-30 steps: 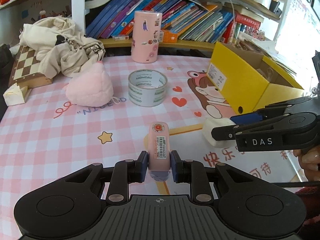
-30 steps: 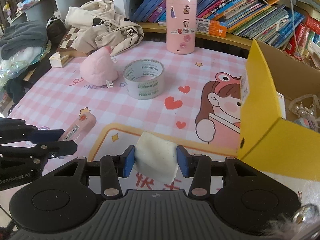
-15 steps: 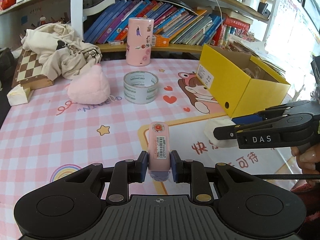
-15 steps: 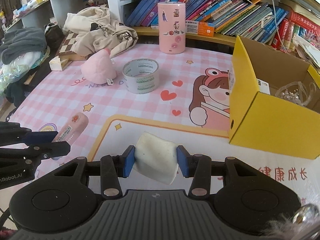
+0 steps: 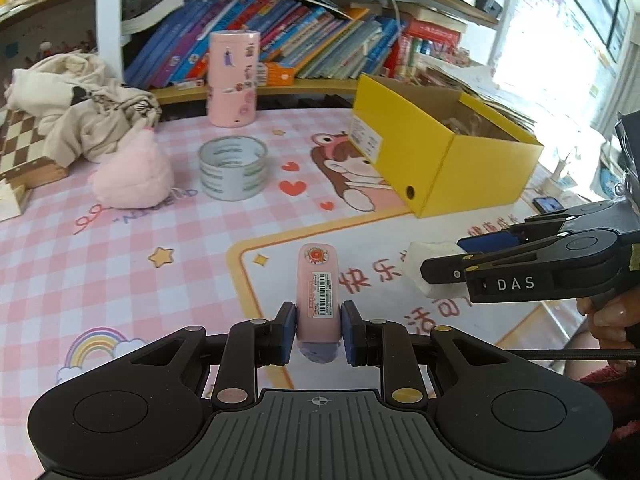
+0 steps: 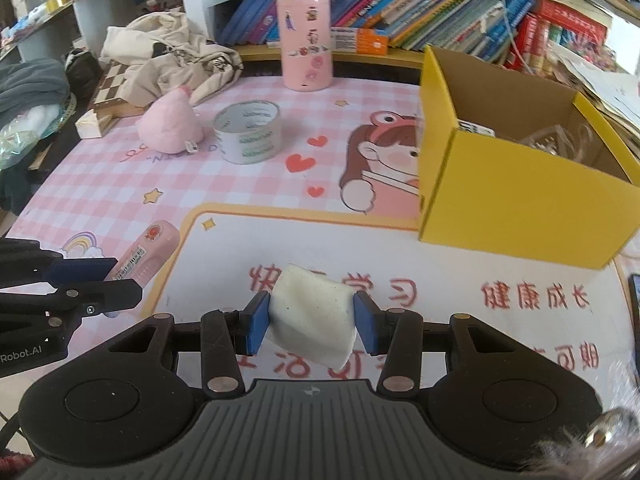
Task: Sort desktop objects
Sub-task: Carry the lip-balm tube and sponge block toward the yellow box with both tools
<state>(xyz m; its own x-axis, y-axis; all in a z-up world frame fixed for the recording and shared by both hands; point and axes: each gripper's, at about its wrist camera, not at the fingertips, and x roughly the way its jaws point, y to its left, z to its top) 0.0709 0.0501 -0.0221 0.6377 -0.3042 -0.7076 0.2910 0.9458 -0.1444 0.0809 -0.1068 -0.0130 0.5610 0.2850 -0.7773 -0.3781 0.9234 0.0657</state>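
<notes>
Low in each frame, left hand-held gripper [image 5: 318, 332] clamped on pink tube [image 5: 318, 292]; right hand-held gripper [image 6: 312, 320] squeezing white sponge block [image 6: 314, 314]; yellow box [image 6: 520, 196] at right on desk [image 6: 100, 184]

Glossy tape roll [image 5: 233, 168], fluffy pink plush [image 5: 134, 178], cardboard box [image 5: 444, 156].

The left tongs [image 5: 318, 330] sit at lower centre of their frame, blue pads clamped tight. The right tongs [image 6: 313, 320], lower centre too, grip wider; fingers [image 5: 608, 314] at right edge.
</notes>
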